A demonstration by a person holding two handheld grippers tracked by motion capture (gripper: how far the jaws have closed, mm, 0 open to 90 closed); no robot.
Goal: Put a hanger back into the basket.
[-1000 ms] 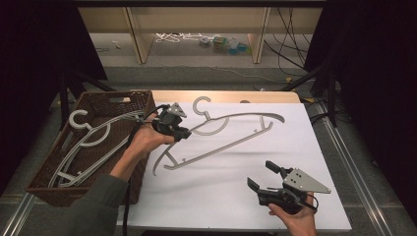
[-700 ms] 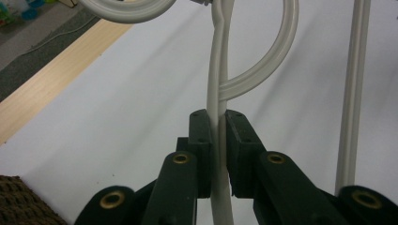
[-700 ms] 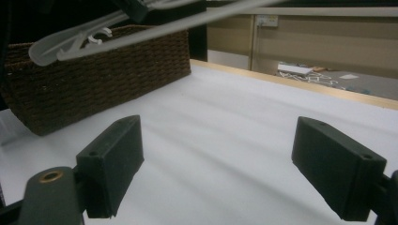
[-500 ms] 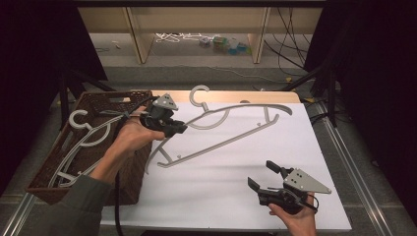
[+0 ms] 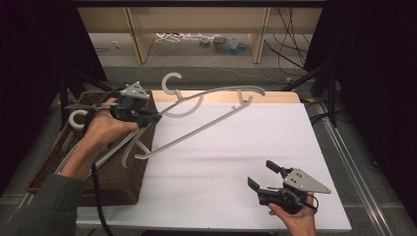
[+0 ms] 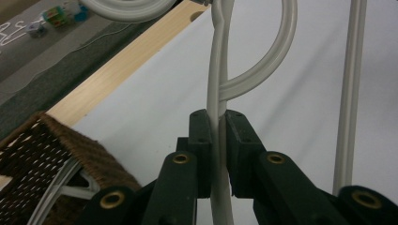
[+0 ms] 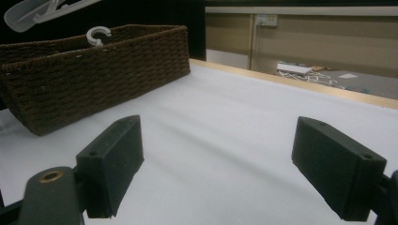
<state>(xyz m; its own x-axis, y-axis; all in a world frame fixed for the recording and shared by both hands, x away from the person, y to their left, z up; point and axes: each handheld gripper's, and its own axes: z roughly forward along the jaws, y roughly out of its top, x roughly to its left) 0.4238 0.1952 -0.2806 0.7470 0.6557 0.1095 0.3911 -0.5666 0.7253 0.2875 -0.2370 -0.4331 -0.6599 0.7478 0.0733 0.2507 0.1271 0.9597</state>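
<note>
A grey-white plastic hanger (image 5: 196, 129) hangs tilted in the air above the left part of the white table (image 5: 236, 147). My left gripper (image 5: 152, 118) is shut on it near its hook, over the right edge of the brown wicker basket (image 5: 118, 182). In the left gripper view the two pads (image 6: 202, 136) pinch the hanger's thin bar (image 6: 217, 93). A second hanger (image 5: 78, 112) lies in the basket. My right gripper (image 5: 260, 173) rests low at the front right of the table, open with nothing between its jaws (image 7: 220, 154).
A wooden strip (image 5: 275, 97) runs along the table's far edge. Beyond it stands a low shelf with small clutter (image 5: 221, 44) on the floor. From the right gripper view the basket (image 7: 94, 70) stands at the far left, with a hanger hook (image 7: 98, 35) above its rim.
My left gripper has risen and moved left toward the basket, carrying the hanger off the table. The right gripper has stayed in place.
</note>
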